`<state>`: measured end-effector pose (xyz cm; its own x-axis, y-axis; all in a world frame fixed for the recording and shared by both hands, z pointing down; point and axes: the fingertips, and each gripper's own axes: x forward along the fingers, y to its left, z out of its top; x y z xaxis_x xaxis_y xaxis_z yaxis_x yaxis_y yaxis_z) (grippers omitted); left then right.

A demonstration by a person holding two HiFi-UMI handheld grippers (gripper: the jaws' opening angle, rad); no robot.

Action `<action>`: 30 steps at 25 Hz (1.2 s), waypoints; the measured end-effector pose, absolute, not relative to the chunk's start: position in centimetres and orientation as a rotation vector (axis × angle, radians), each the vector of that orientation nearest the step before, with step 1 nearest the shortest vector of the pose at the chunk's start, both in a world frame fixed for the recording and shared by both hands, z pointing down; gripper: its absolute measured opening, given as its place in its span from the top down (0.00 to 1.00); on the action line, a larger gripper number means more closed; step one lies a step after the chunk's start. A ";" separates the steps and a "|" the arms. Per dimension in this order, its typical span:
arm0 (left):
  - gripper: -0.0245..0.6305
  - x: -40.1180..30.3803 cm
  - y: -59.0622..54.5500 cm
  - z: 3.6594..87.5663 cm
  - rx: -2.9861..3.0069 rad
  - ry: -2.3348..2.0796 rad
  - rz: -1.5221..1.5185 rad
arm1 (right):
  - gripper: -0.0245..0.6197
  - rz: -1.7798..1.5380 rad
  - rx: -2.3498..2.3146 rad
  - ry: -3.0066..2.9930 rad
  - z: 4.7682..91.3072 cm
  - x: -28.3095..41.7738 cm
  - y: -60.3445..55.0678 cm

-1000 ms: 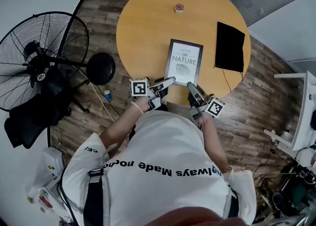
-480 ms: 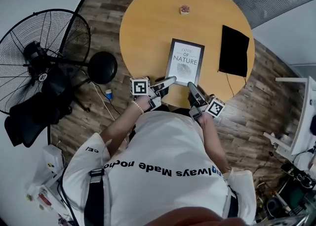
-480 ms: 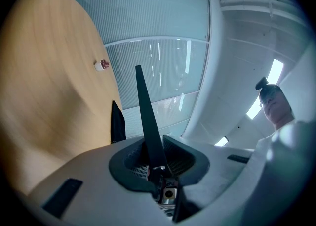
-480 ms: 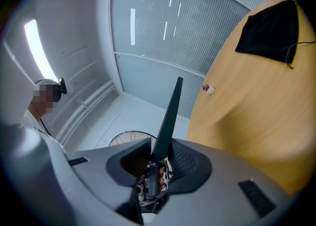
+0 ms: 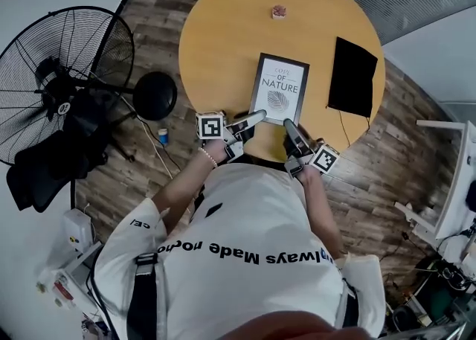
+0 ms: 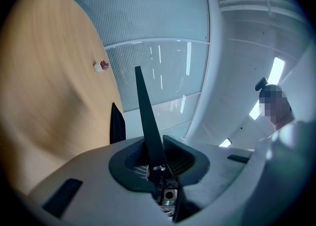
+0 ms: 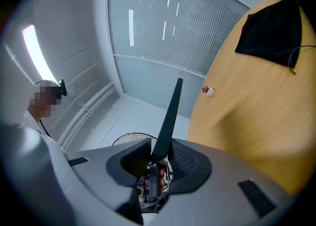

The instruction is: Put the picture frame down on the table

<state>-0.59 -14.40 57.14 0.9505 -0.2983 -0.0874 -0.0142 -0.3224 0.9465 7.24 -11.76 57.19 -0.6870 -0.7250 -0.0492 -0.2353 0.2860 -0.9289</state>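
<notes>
Both clamped, my left gripper [image 5: 256,115] and right gripper [image 5: 288,124] pinch the picture frame [image 5: 280,87] over the round table [image 5: 223,26] — I judge that setting down and letting go remain.

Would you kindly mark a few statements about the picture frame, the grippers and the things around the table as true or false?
1. Both the left gripper and the right gripper are clamped on the picture frame at its near edge. True.
2. The black cloth lies to the left of the frame in the head view. False: it lies to the right.
3. A fan stands on the floor left of the round table. True.
4. The small object at the table's far side rests on the frame. False: it sits apart, on bare wood.
5. The right gripper is open and empty. False: its jaws hold the frame.
</notes>
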 end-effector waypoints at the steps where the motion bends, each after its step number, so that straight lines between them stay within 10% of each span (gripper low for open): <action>1: 0.85 -0.1 -14.4 57.1 1.884 -0.235 -0.291 | 0.78 -1.392 -0.855 2.095 57.3 7.8 -11.7; 30: 0.85 4.8 -14.5 60.3 1.823 -0.249 -0.270 | 0.78 -1.461 -0.878 2.062 60.2 12.7 -12.1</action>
